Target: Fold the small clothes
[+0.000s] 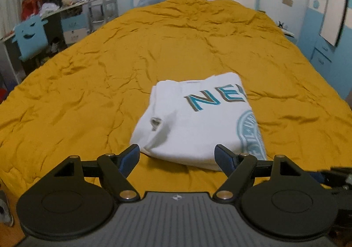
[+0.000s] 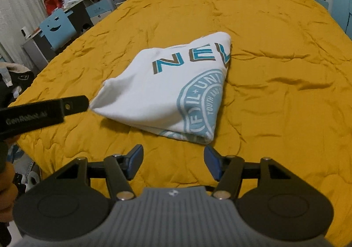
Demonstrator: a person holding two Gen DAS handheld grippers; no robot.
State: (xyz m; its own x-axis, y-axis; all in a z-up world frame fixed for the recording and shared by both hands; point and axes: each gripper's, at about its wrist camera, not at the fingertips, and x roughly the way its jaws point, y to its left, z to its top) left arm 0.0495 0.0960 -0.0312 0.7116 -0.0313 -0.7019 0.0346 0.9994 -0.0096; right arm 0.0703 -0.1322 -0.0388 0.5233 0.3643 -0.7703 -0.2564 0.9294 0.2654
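Jaws: left gripper [image 1: 177, 159] and right gripper [image 2: 173, 162] both stand apart, nothing between the pads
Shirt: white printed shirt [image 2: 167, 90] lies folded into a compact packet on the yellow bedspread [image 2: 275, 71]; near both grippers, touched by neither
Progress: folding looks finished; edges fairly tidy
Left: perhaps only a squaring-up, or another garment; none in view

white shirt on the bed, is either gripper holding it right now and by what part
Nothing is held. The left gripper and right gripper are both open, and the folded white shirt lies free.
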